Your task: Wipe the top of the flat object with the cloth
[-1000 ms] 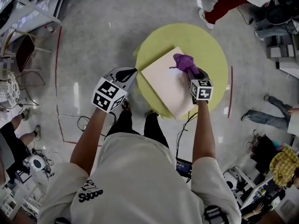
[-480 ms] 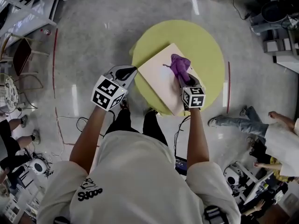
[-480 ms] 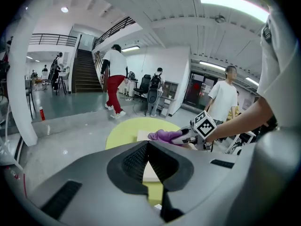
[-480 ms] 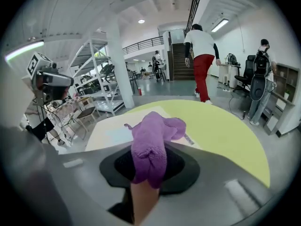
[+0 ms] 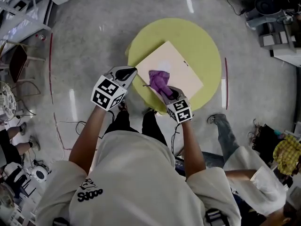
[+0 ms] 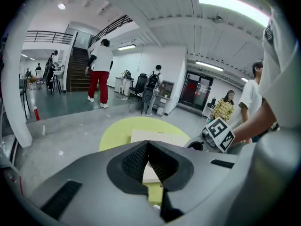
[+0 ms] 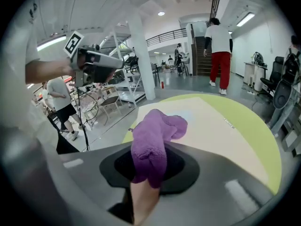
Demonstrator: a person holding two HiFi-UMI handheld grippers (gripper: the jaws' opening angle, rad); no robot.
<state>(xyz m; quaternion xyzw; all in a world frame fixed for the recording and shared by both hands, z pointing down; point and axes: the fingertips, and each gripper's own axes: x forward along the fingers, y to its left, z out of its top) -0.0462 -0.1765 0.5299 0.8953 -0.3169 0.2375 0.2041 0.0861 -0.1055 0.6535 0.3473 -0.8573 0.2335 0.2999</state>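
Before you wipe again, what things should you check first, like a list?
1. Grip on the purple cloth: ok, the right gripper is shut on it.
2. Cloth on the board: ok, it appears to rest near the edge closest to the person.
3. Board steady on the yellow table: cannot tell; its near corner reaches the table's edge.
4. Is the left gripper out of the way: ok, shut, empty, beside the table.
5. Wiping path free: ok, nothing else lies on the board.

Open-plan lab/office hall: polished concrete floor (image 5: 94,32), staircase (image 6: 77,72) under mezzanine railing (image 6: 44,36), office chairs (image 6: 141,84), loose cables (image 5: 83,121) underfoot.
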